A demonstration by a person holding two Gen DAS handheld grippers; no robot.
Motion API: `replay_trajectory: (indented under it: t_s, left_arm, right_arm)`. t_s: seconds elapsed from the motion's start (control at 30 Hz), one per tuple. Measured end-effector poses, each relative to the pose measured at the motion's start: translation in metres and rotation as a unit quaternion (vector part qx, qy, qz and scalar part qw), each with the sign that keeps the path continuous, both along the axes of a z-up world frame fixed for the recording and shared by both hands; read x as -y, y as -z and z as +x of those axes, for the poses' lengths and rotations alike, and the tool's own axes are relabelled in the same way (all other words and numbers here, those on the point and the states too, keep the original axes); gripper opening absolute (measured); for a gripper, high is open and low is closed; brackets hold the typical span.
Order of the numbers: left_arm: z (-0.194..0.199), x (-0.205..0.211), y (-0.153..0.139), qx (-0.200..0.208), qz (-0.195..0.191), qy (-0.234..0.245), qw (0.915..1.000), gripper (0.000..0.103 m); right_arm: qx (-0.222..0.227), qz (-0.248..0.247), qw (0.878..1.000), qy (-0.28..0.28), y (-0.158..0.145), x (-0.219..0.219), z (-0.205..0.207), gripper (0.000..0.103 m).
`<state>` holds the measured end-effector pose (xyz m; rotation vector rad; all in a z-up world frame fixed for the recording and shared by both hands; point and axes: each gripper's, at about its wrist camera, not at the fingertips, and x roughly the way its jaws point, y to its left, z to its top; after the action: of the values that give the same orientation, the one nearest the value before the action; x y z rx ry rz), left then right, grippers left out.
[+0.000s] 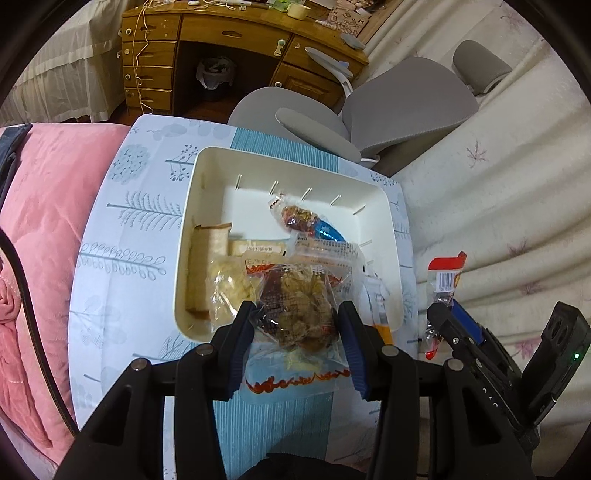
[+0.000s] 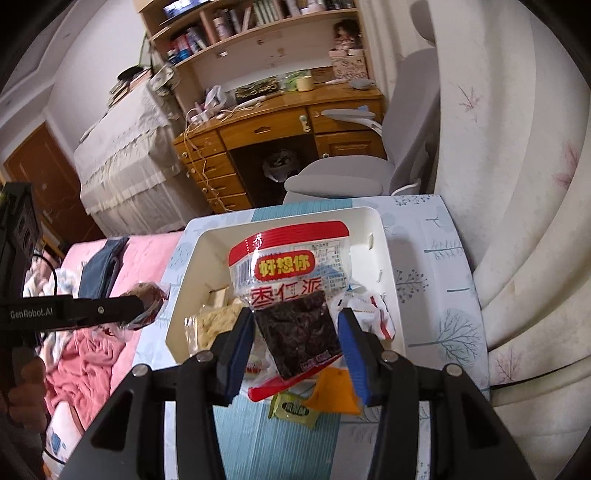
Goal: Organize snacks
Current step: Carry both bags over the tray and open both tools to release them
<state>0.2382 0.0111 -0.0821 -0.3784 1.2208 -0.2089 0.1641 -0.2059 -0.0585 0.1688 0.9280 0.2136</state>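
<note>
My left gripper point(image 1: 295, 317) is shut on a clear packet of brown pastry point(image 1: 295, 314), held above the near edge of the white bin point(image 1: 207, 162). The bin holds a bread slice point(image 1: 208, 251), pale crisps point(image 1: 231, 284) and a blue-and-red wrapped snack point(image 1: 314, 221). My right gripper point(image 2: 297, 328) is shut on a red-topped packet of dark dates point(image 2: 291, 291), also over the white bin point(image 2: 373, 221). The left gripper point(image 2: 140, 306) with its pastry shows at the left of the right wrist view. The right gripper point(image 1: 443, 317) with its packet shows at the right of the left wrist view.
The bin sits on a blue-patterned cloth point(image 1: 122, 229) on a small table. A green candy point(image 2: 293, 408) and an orange packet point(image 2: 336, 391) lie on the cloth near the bin. Pink bedding point(image 1: 48, 221) lies left, a grey chair point(image 1: 406, 103) and wooden desk point(image 1: 229, 33) behind, white curtains point(image 2: 517, 184) right.
</note>
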Motion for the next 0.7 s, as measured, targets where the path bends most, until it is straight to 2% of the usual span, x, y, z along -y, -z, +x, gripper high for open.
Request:
replay_trajectory:
  t_s: [0.17,0.2,0.23,0.27,0.4,0.43,0.5,0.7]
  left_arm:
    - [0.012,0.002,0.008,-0.001,-0.003,-0.006,1.0000,0.045]
    - [0.013,0.001,0.009,0.001,-0.005,-0.005,1.0000,0.051]
    - [0.013,0.001,0.009,0.005,-0.008,-0.003,1.0000,0.062]
    - [0.012,0.000,0.008,0.009,-0.008,-0.002,0.9999,0.067]
    - [0.007,-0.004,0.005,0.014,0.002,0.009,0.9999,0.076]
    - [0.004,-0.005,0.003,0.014,0.005,0.010,0.9998,0.078]
    - [-0.003,-0.011,0.000,0.017,0.004,0.012,0.9998,0.080]
    - [-0.033,-0.026,-0.005,0.021,0.003,0.034,0.9992,0.081]
  right_arm:
    - [-0.007,0.005,1.000,0.017,0.008,0.003,0.008,0.051]
    - [-0.010,0.007,1.000,0.021,0.010,0.004,0.010,0.052]
    - [-0.015,0.009,1.000,0.025,0.012,0.004,0.011,0.057]
    - [-0.022,0.011,0.999,0.030,0.014,0.004,0.013,0.057]
    - [-0.038,0.024,0.998,0.049,0.018,0.002,0.007,0.059]
    - [-0.043,0.024,0.997,0.056,0.018,0.000,0.003,0.064]
    - [-0.048,0.023,0.997,0.063,0.017,-0.003,-0.001,0.070]
    - [-0.047,0.017,0.995,0.089,0.010,-0.020,-0.037,0.071]
